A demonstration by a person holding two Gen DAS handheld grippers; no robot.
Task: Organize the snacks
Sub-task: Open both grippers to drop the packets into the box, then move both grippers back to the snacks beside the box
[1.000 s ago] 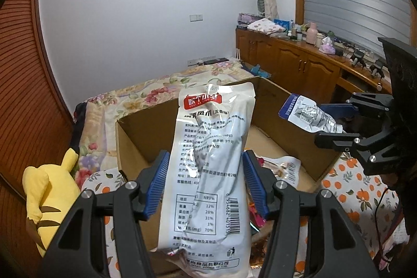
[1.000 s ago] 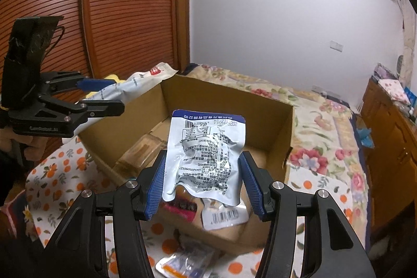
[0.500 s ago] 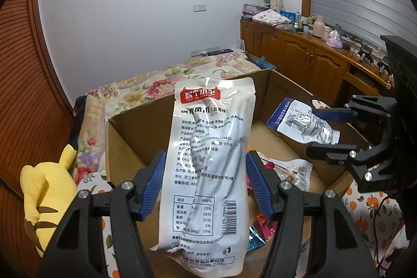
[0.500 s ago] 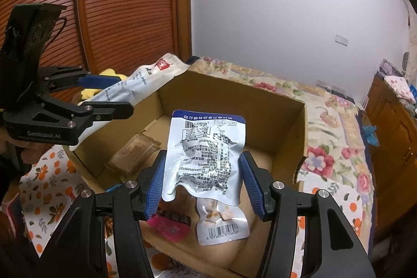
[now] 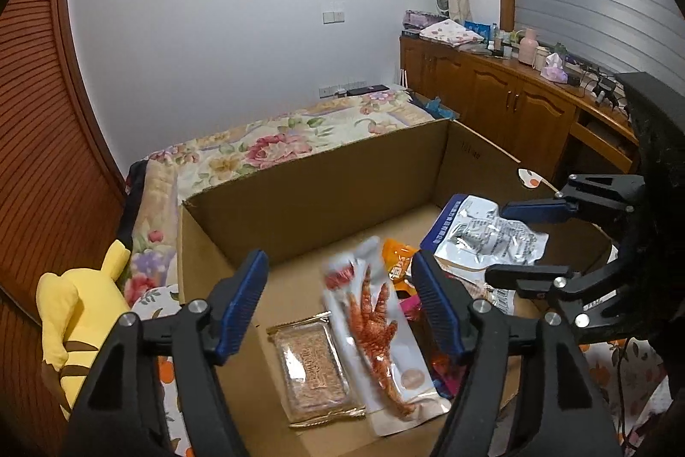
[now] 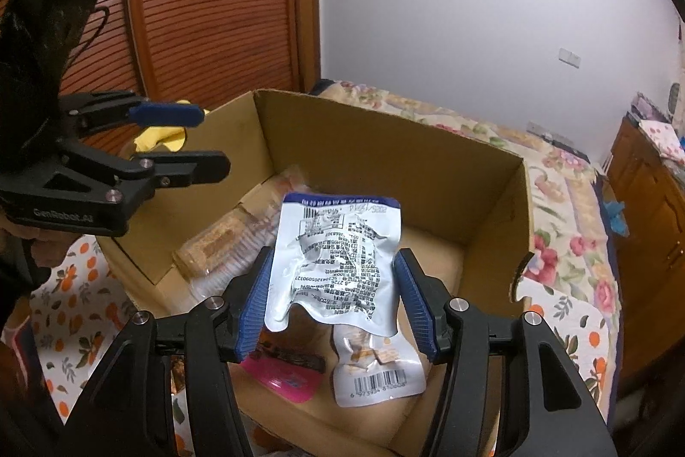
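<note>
An open cardboard box holds several snack packs. My left gripper is open and empty above the box. Below it a long white chicken-feet pack lies blurred in the box, beside a brown cracker pack. My right gripper is shut on a silver pouch with a blue top edge and holds it over the box; this pouch also shows in the left wrist view. The left gripper shows in the right wrist view, jaws apart.
A yellow plush toy lies left of the box. A flowered bed is behind it. A wooden cabinet stands at the right. A pink pack and a white barcode pouch lie in the box. An orange-print cloth covers the table.
My left gripper has opened and let go of the long white pack, which has dropped into the box. My right gripper has moved further over the box with the silver pouch.
</note>
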